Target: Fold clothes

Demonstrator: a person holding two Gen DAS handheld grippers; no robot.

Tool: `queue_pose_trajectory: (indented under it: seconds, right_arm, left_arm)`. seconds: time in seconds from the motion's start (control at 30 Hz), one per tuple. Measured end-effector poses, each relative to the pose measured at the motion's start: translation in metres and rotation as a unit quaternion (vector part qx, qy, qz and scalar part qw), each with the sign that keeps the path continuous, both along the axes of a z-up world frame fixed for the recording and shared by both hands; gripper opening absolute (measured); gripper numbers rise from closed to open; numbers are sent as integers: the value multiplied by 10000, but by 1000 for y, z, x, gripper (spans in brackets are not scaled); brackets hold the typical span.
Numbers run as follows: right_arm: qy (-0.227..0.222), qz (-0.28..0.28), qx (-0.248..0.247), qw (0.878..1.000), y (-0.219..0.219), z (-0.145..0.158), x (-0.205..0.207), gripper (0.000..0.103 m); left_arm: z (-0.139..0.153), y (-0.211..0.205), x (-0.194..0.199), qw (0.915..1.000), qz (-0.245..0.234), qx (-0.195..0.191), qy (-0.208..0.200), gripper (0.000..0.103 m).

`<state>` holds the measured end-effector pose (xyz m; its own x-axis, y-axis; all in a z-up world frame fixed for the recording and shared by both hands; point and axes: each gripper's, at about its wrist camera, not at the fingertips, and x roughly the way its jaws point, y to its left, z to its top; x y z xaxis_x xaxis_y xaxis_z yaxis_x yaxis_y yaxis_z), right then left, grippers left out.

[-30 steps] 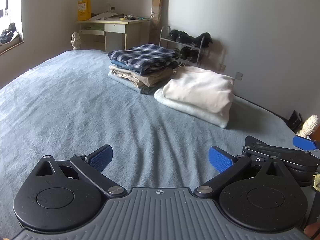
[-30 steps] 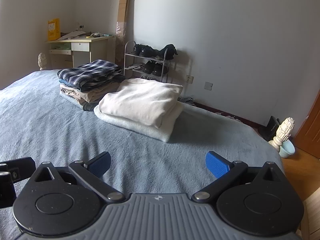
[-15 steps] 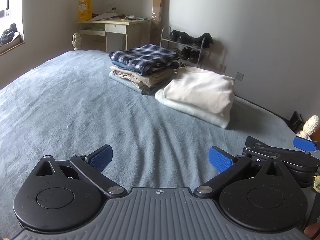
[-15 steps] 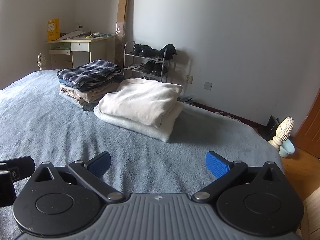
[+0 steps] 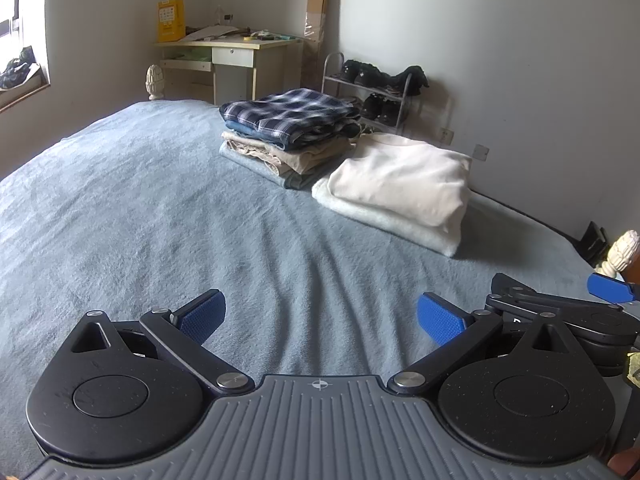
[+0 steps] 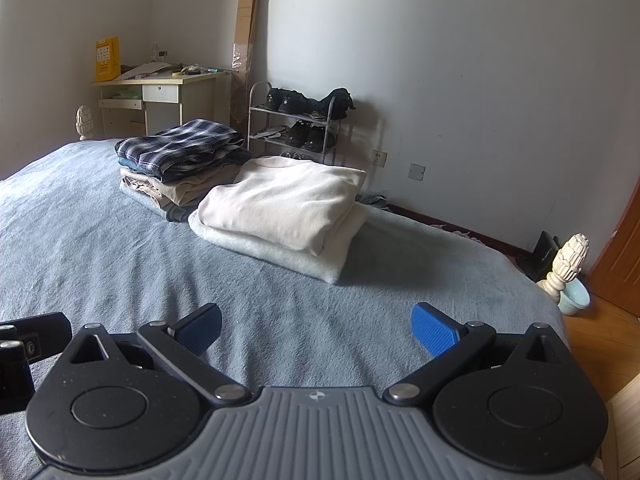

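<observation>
Folded clothes lie in two stacks at the far side of the bed, close to the wall. The nearer stack is a cream sweater squared on a pale blue-white blanket-like layer; touching it behind, a navy plaid shirt tops beige trousers and a grey-blue garment. Edges are aligned and surfaces flat, which suggests finished folds set aside to leave the near bed free. No unfolded garment shows. The left tool and right tool hover low over bare blue cover, side by side, each with jaws spread wide and holding nothing, apparently between garments. A shoe rack and table stand beyond the bed.
</observation>
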<state>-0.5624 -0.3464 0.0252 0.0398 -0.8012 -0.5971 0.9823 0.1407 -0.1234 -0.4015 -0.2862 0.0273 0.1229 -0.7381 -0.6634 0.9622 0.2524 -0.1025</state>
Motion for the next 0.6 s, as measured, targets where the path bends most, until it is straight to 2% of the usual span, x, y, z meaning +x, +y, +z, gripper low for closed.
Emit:
queue_pose_trajectory:
  seconds: [0.6]
  right_arm:
    - [-2, -8, 5, 10000, 0, -1, -1, 103]
  left_arm:
    - [-1, 0, 1, 10000, 21, 30, -13, 103]
